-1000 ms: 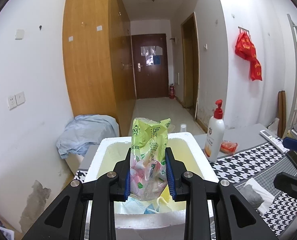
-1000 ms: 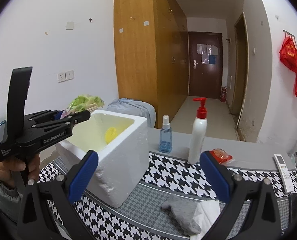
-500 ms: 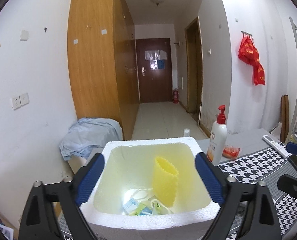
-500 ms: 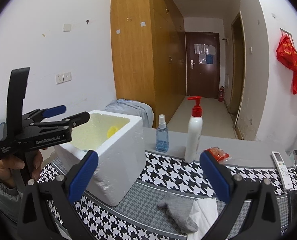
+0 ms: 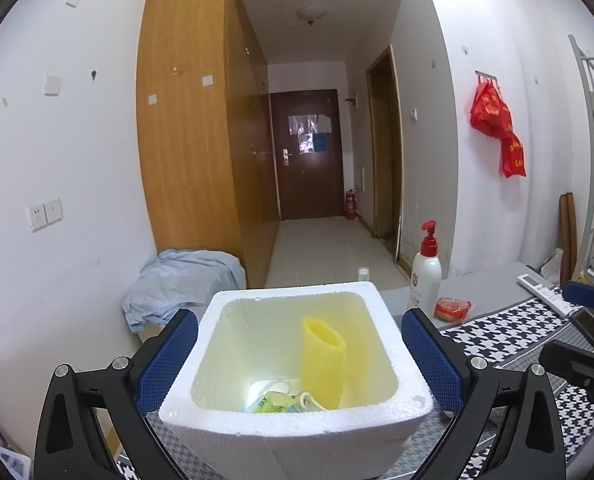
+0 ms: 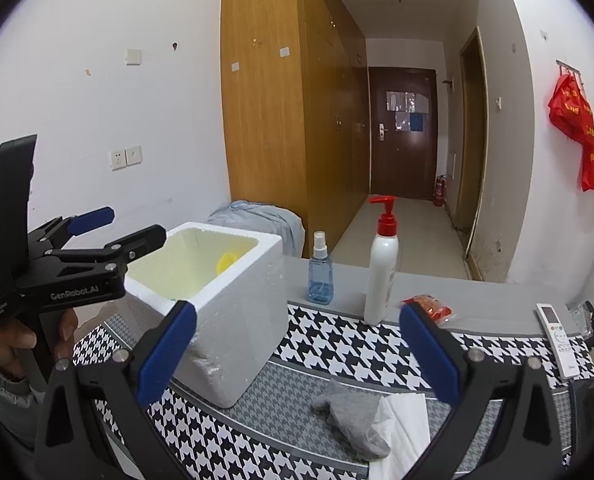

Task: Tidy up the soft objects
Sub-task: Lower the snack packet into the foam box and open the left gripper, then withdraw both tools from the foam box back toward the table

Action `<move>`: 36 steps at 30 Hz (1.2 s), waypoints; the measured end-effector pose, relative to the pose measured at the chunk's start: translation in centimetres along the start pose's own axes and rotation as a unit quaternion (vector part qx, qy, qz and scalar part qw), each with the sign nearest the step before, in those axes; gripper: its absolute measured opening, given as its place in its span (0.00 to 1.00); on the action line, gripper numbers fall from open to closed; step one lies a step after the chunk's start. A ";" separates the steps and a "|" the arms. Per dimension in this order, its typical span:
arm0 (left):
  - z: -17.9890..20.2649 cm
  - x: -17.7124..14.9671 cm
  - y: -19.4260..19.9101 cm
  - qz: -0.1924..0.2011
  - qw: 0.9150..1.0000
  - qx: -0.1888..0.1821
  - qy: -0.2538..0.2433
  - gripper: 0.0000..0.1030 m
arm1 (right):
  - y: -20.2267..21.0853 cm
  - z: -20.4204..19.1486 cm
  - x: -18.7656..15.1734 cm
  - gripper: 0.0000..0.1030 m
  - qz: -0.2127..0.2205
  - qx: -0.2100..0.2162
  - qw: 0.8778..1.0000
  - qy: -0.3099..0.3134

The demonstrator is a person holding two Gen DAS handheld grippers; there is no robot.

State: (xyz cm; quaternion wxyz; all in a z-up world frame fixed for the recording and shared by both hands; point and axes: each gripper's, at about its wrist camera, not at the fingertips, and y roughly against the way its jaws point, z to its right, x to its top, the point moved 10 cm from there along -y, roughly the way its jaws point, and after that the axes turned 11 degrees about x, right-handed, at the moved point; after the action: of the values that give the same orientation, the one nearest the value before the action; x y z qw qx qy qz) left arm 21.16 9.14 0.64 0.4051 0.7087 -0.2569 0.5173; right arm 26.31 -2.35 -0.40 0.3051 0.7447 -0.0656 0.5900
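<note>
A white foam box (image 5: 297, 432) stands on the houndstooth cloth; it also shows in the right wrist view (image 6: 237, 320). Inside it lie a green packet (image 5: 275, 402), white masks and an upright yellow foam sleeve (image 5: 323, 360). My left gripper (image 5: 299, 358) is open and empty, above the near side of the box; it shows from the side in the right wrist view (image 6: 109, 224). My right gripper (image 6: 297, 348) is open and empty above the cloth. A grey sock (image 6: 351, 416) and a white tissue (image 6: 401, 436) lie on the cloth below it.
A white pump bottle (image 6: 382, 272), a blue spray bottle (image 6: 321, 270), a red packet (image 6: 427, 306) and a remote (image 6: 555, 338) stand or lie at the table's back. A blue cloth heap (image 5: 181, 284) lies beyond the box. A wall is close on the left.
My left gripper opened and let the green packet drop into the foam box, then rose and pulled back a little. The right gripper barely moved.
</note>
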 end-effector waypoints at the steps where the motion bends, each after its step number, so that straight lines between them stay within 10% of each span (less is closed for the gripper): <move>1: 0.0 0.1 0.2 0.002 1.000 0.000 0.000 0.99 | 0.1 0.0 0.0 1.00 0.000 0.000 1.000 0.000; 36: 4.4 -1.7 6.9 0.031 0.998 -0.061 -0.010 0.99 | 4.5 0.5 -1.6 1.00 0.019 -0.022 1.000 0.002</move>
State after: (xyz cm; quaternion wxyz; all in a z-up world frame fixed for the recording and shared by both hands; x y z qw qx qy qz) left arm 17.48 1.65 0.59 0.4289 0.6796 -0.3141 0.5055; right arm 24.22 -6.71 -0.20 0.3102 0.7355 -0.0923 0.5953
